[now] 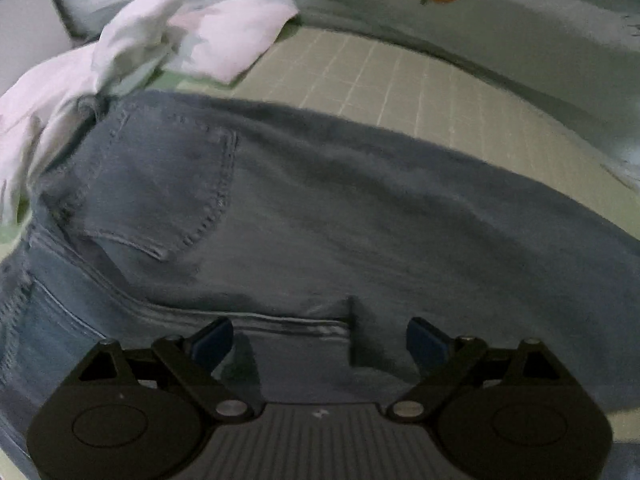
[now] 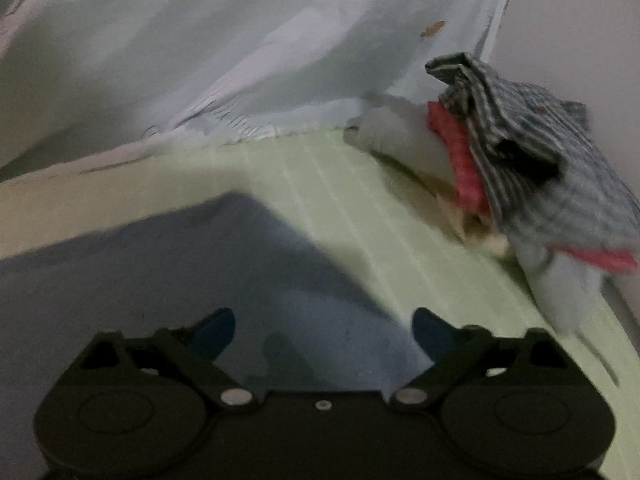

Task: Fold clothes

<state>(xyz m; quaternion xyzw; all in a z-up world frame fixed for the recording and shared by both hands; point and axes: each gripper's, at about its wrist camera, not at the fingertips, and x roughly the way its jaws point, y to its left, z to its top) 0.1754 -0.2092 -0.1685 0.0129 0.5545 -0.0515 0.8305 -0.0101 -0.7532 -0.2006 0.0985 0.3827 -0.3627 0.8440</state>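
Both tongs, left tongs (image 1: 319, 342) and right tongs (image 2: 324, 334), hang spread wide and empty over the jeans (image 1: 320, 208) on the bed (image 1: 400, 80). The denim looks heavy, limp yet thick; the waistband (image 1: 240, 320) seems the surest hold.

black gripper (image 1: 320, 342), blue fingertips (image 1: 212, 340), silver screws

The left wrist view looks forward and down from just above the left tool (image 1: 320, 344), very near the jeans (image 1: 320, 208), which fill the middle of the frame; white cloth (image 1: 132, 44) sits at upper left. The right wrist view looks out over the right tool (image 2: 324, 340), close above the jeans (image 2: 200, 272) at lower left, toward a clothes pile (image 2: 516, 152) at right. Both views share the jeans, the green checked bed surface (image 1: 384, 76) (image 2: 340, 184) and the pale carrot-print sheet (image 1: 480, 20) (image 2: 240, 40) across the top.
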